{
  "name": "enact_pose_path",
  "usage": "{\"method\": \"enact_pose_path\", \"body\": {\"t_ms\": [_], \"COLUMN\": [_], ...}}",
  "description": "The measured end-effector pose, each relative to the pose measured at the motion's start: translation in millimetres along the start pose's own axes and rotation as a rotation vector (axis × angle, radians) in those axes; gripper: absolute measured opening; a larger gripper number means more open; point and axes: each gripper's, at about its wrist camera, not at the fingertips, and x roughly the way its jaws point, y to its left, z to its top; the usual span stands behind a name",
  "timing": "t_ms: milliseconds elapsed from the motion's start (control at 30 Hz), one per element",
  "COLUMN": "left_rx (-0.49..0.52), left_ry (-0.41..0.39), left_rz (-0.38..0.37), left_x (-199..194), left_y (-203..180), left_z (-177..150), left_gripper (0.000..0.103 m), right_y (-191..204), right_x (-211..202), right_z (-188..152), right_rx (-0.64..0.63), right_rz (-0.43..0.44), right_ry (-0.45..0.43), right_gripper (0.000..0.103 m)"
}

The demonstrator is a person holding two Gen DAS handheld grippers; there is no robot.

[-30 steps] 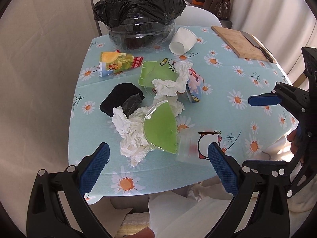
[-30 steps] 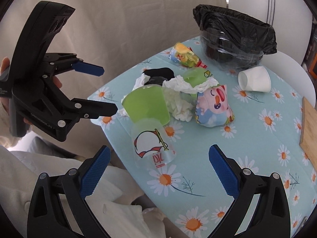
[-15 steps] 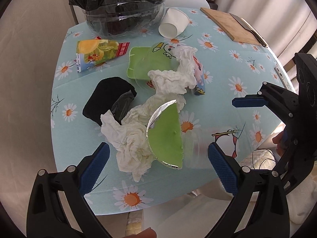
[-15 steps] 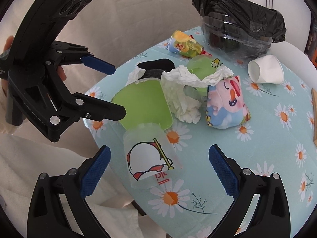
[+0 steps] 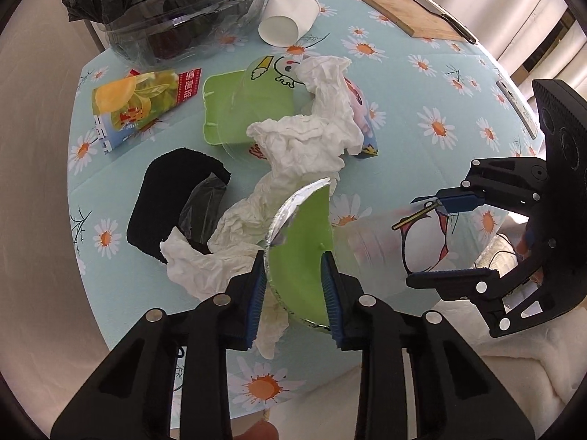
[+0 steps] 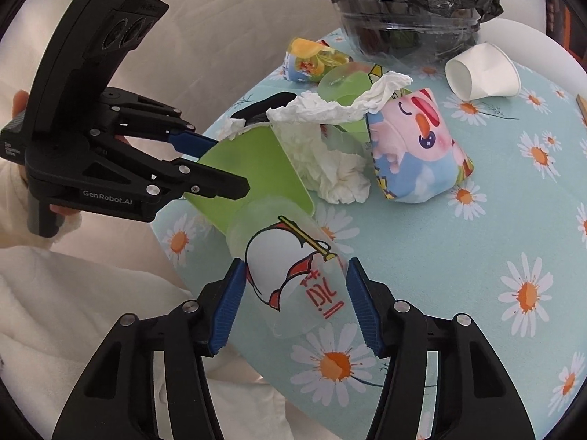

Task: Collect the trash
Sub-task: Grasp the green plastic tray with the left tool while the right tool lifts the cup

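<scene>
Hiding the green lid's [image 5: 301,256] lower rim: left gripper [image 5: 295,286].

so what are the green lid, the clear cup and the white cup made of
Green lid: looks like thin plastic with a foil-like silvery rim, which glints; hard to be sure.
Clear cup: frosted, translucent plastic, the tablecloth showing faintly through its printed wall.
White cup: probably paper, matte and opaque, with a rolled rim.

Green lid [image 5: 301,256], daisy-print turquoise tablecloth [image 5: 403,117]
</scene>
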Motion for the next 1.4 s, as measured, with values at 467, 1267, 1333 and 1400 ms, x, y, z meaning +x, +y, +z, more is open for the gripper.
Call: {"method": "enact_pose_path", "body": {"t_ms": [467,1267,1333,1400], "left_rx": [-0.088,-0.285,-0.289,-0.295], "left_ry": [0.002,-0.093,-0.101,-0.110], "left_rz": [0.071,0.183,0.182,0.182], "left_x": [-5,-46,-48,-50], "left_y": [2,-14,-17,-19], "left_z": [1,-11,-10,-9], "left_gripper": [0.007,0.005,0.005,0.005], "right_y": [-13,-49,-51,-53], "right_x": [-12,-52,-54,-58], "right_z": [-4,-1,-1,-2], "right_rx": [0.011,-0.079,-0.083,-0.085], "right_rz": [0.150,0.219,0.211,0.206], "right_ry": [-0.015,-0.064,-0.064,-0.067], "right_gripper": [0.011,0.005,0.005,0.004]}}
